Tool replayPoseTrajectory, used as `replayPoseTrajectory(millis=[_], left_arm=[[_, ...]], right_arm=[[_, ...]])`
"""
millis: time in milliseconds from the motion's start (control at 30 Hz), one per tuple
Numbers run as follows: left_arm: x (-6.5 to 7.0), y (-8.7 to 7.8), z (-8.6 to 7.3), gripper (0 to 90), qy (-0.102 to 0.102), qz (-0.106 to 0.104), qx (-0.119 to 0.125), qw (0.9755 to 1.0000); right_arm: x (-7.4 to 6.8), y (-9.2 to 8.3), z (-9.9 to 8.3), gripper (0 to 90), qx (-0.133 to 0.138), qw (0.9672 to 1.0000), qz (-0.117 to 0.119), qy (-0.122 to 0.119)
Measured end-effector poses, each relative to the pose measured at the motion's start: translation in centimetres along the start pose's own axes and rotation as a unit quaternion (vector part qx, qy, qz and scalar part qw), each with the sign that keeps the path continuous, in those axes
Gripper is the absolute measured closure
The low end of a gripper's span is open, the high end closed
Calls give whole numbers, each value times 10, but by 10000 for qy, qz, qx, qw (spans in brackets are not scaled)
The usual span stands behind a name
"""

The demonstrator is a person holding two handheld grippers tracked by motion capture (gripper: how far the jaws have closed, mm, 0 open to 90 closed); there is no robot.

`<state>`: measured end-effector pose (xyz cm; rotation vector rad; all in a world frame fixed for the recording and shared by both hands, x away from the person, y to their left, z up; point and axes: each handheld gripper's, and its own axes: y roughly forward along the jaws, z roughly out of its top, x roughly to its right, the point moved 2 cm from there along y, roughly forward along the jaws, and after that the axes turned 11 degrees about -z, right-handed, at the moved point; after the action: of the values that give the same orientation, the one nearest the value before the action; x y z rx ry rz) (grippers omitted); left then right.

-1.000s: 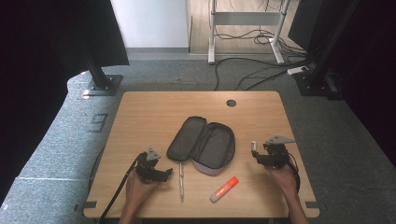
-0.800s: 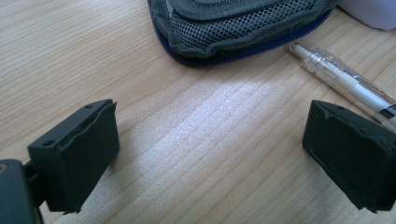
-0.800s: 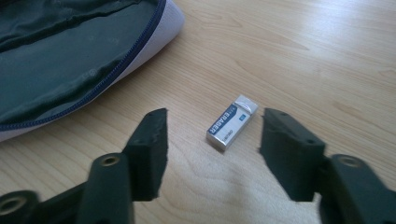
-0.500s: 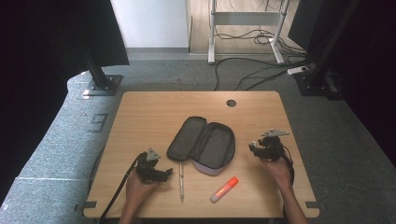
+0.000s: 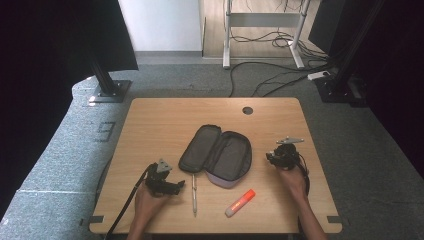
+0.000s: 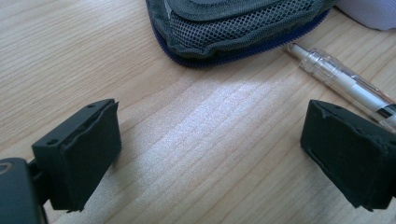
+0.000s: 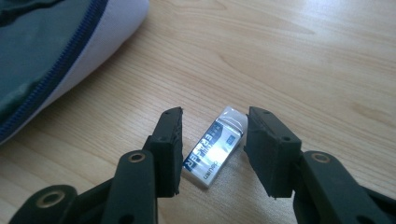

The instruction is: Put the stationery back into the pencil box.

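My right gripper (image 7: 212, 149) jaws have just been closing around the eraser (image 7: 215, 146), not yet pinching; left gripper (image 6: 210, 154) gapes wide

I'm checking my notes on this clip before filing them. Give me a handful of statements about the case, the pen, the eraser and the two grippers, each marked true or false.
1. The pencil case lies open on the table. True.
2. The eraser lies between the right gripper's jaws, which have just been closing. True.
3. The left gripper is shut on the pen. False: its jaws stand wide apart over bare wood, with the pen beside one jaw.
4. The orange marker is inside the case. False: it lies on the table in front of it.
5. The eraser is lifted off the table. False: it rests on the wood, not yet clamped.
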<state>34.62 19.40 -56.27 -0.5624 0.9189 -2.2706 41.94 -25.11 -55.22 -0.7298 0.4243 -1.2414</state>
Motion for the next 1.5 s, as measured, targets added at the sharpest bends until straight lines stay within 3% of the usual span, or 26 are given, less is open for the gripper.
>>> replayPoseTrajectory(millis=[200, 333, 567, 1000, 1500], left_arm=[[0, 0, 0, 49, 3, -2, 3, 10000], [0, 0, 0, 50, 7, -3, 5, 10000], [0, 0, 0, 54, 13, -7, 11, 10000], [0, 0, 0, 58, 17, -8, 12, 10000], [1, 0, 0, 64, 26, -13, 16, 10000]], right_arm=[[0, 4, -4, 612, -3, 10000, -84, 3], [2, 2, -8, 712, 84, 9999, -125, 43], [7, 1, -12, 719, 156, 9996, -154, 159], [8, -25, 2, 717, 413, 9986, 291, 140], [-13, -48, 19, 714, 695, 9956, 608, -147]])
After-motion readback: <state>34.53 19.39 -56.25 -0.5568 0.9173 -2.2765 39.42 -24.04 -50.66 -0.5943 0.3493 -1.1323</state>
